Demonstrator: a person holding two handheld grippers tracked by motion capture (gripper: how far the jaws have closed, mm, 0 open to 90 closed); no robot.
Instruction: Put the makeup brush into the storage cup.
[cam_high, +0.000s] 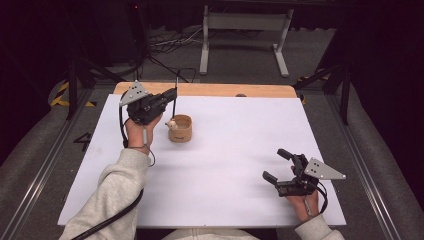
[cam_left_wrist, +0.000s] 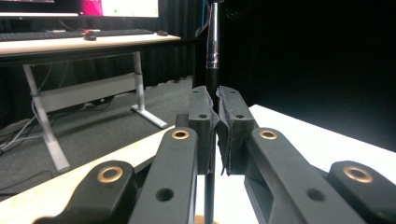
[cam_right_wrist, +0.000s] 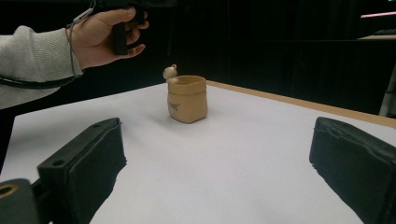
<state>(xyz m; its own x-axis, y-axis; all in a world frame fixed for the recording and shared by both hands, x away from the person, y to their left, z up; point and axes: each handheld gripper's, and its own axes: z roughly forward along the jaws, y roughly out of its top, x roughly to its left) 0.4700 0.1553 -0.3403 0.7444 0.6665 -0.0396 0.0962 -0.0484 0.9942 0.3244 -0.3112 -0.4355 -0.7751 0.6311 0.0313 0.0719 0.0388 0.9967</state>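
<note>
Pinching a thin black-and-silver pen (cam_left_wrist: 212, 56) upright, the left gripper (cam_high: 170, 95) hovers just above the tan cup (cam_high: 180, 128) (a small bear figure (cam_high: 171, 124) sits on its rim), apparently not touching it. The right gripper (cam_high: 278, 166) rests well apart on the white table (cam_high: 240, 150), jaws spread and empty.

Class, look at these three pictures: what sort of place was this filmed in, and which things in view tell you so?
Most likely a lab or studio set up for recording. A white table stands among black curtains, loose cables lie on the grey floor, and a desk with a keyboard and lit monitor sits behind.
</note>
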